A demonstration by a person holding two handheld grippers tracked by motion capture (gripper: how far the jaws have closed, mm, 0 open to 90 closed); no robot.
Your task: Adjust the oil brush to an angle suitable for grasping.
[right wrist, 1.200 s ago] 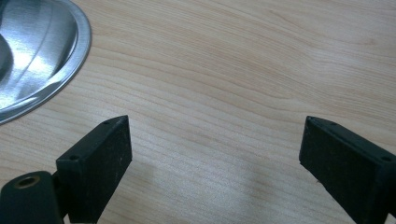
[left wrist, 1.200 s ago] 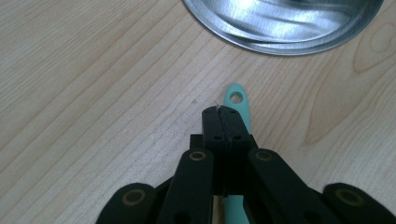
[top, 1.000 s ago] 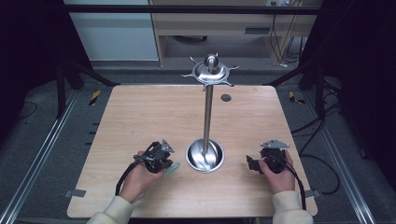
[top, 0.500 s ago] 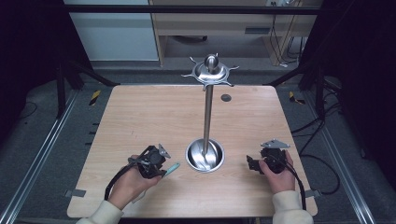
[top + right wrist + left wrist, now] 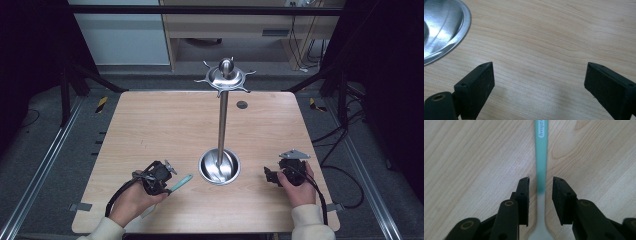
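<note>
A slim utensil with a teal handle [image 5: 541, 157] that fades to white lies flat on the wooden table [image 5: 165, 125]. My left gripper [image 5: 540, 181] straddles it; its jaws have just been opening, and both pads stand clear of the handle between them. From above, the teal handle [image 5: 181, 182] pokes out of the left gripper [image 5: 167, 182] toward a metal stand. That stand has a round dish base [image 5: 219, 167], a tall pole and a hooked top disc [image 5: 226, 77]. My right gripper [image 5: 267, 175] rests open, with bare wood between its jaws, to the right of the base [image 5: 446, 30].
A small dark round hole [image 5: 242, 104] sits in the tabletop behind the stand. Metal rails [image 5: 45, 160] run along both sides of the table, and cables [image 5: 345, 170] trail off at the right. A cabinet [image 5: 225, 25] stands beyond the far edge.
The left gripper's jaws have opened off the teal utensil, which now lies on the table, and the left hand has drawn back slightly to the left. The right hand has kept still.
</note>
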